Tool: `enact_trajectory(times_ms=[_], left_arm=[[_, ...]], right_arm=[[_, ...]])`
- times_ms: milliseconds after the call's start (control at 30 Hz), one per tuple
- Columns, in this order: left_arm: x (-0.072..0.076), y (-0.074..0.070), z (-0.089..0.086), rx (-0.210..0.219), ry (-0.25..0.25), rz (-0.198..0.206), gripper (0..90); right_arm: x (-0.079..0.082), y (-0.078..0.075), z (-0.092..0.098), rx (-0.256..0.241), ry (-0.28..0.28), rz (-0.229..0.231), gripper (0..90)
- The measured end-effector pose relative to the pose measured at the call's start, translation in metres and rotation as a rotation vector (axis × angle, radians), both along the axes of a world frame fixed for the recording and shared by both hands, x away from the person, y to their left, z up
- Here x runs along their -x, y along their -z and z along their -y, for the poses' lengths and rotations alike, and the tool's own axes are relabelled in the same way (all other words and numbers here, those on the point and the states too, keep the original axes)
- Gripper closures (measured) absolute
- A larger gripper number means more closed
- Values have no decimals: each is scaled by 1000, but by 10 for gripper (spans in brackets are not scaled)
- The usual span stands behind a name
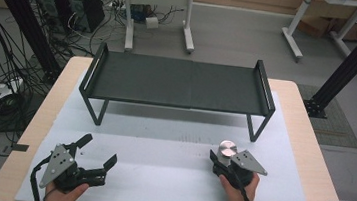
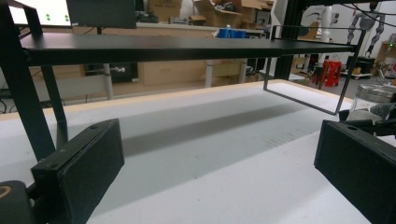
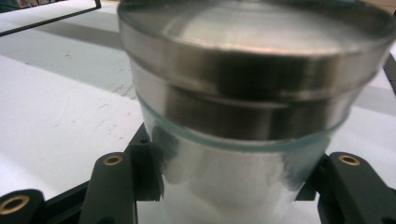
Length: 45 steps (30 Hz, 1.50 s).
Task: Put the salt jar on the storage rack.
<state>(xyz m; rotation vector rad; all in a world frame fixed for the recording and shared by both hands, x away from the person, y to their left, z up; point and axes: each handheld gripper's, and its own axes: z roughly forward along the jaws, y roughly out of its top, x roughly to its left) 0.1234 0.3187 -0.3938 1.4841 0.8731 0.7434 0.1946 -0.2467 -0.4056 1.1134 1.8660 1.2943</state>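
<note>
- The left hand-held gripper [image 1: 98, 152] rests on the near left of the bench [image 1: 157, 189], its two black jaws spread wide with nothing between them. In its own view they stand far apart over bare white surface.
- Beyond it, a low black shelf [image 1: 178, 83] on thin legs spans the far half of the bench, its top bare.
- The jar [image 1: 226, 150] stands upright on the near right of the bench, in front of the shelf's right end and well apart from the left hand-held gripper. It is clear glass with a brushed metal lid [image 3: 254, 51].
- Handling, as I judge it: glass is stiff and smooth, so it may slip under a weak squeeze and could crack if knocked against the shelf's edge or set down hard. It looks empty, so probably light, with most of the weight up in the lid. The best hold is on the straight glass wall just below the lid, where the lid's rim would stop it sliding down.
- The right hand-held gripper [image 3: 229, 186] has its jaws closed in on the jar, one on each side of the glass body under the lid, touching the wall. The hold looks level and centred, low on the body.
</note>
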Motion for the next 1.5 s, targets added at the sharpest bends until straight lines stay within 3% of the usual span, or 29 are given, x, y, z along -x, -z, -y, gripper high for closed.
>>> enact_trajectory(times_ms=[333, 800, 1233, 1500], left_arm=[[-1, 0, -3, 4, 1, 0, 19], [-6, -1, -4, 18, 11, 4, 19], [-3, -1, -7, 27, 14, 3, 19], [-1, -4, -11, 40, 0, -4, 19]], right_arm=[[2, -17, 0, 15, -15, -14, 432], [2, -79, -4, 7, -84, 25, 431], [-21, -136, -17, 4, -145, 75, 432], [-45, -160, -27, -10, -151, 84, 431]])
